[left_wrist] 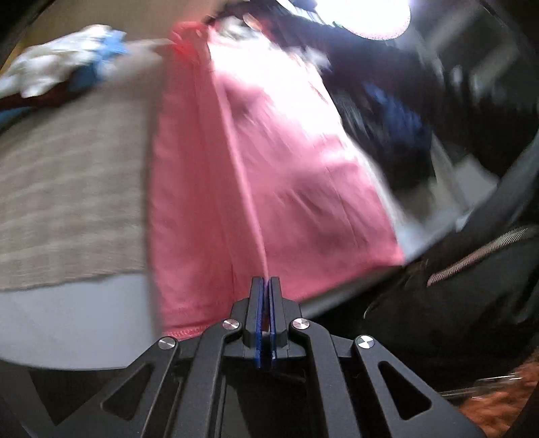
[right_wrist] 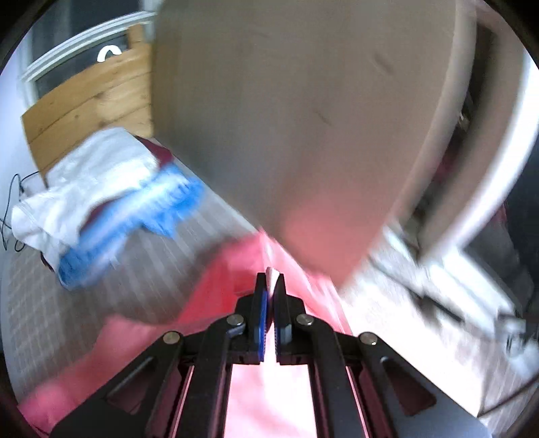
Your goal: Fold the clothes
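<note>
Pink garment (left_wrist: 269, 175) is pinched in both tools at once. The left tool (left_wrist: 266, 283) is clenched on a fold or edge of it, and from those fingers the cloth runs straight away along the tool's line, its long axis stretching toward the far end, where it looks raised and lit through by a bright lamp (left_wrist: 367, 13). A stitched hem shows at the near lower corner, just left of the tool. The right tool (right_wrist: 270, 279) is likewise clamped on a pale sliver of the same cloth; the rest of the pink fabric spreads below and to the left of that tool, over the bed (right_wrist: 141, 269) with its grey checked cover. So the garment seems strung between the two tools, partly lifted, partly draped on the bed. Both views are smeared by motion, so its exact outline cannot be told, nor which part each tool holds. A loose heap of white and blue clothes (right_wrist: 101, 195) lies well apart near the wooden headboard (right_wrist: 91, 107). A large grey-beige shape fills the upper right-wrist view; what it is I cannot tell.
</note>
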A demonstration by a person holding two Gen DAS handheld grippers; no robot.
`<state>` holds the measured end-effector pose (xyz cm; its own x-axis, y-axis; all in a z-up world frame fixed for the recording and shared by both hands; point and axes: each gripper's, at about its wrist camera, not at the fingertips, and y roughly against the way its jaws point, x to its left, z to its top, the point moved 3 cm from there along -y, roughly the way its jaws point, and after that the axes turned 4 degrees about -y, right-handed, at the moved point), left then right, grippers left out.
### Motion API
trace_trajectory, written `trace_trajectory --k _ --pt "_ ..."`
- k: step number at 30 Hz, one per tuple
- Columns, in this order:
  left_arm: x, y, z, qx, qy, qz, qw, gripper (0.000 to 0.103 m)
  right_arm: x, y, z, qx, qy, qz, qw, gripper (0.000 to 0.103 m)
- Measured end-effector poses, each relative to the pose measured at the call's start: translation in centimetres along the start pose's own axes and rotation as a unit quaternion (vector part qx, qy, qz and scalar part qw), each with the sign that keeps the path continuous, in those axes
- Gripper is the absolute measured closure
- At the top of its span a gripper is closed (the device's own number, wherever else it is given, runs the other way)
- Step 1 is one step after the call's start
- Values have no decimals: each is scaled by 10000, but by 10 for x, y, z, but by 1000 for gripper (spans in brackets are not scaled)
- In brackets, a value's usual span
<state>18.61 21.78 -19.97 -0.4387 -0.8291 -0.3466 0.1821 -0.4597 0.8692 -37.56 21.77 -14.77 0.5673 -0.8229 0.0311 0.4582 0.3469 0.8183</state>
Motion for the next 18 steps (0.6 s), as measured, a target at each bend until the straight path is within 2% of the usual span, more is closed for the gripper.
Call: trace_trajectory --k 1,2,4,7,11,16,18 --pt "-5 -11 -1 186 -94 78 9998 96 -9 -4 -8 227 -87 -215 9995 83" --pt "-11 -22 -3 371 -189 156 9990 96 -16 -2 -13 272 -135 -386 9988 74" --pt "-6 -18 -6 417 -126 284 9986 96 -25 8 -19 183 -218 -556 9981 73" --pt "7 0 -14 330 49 558 9979 92 -28 30 -21 17 -357 -399 9986 72" --pt "29 13 -26 276 407 950 9943 92 -11 51 -35 220 -165 -194 9994 72" --pt "50 36 -47 138 840 1052 9908 87 -1 104 -47 210 -11 -175 9996 72" --pt "52 29 -43 104 844 1016 9912 86 2 126 -52 199 44 -168 9997 72"
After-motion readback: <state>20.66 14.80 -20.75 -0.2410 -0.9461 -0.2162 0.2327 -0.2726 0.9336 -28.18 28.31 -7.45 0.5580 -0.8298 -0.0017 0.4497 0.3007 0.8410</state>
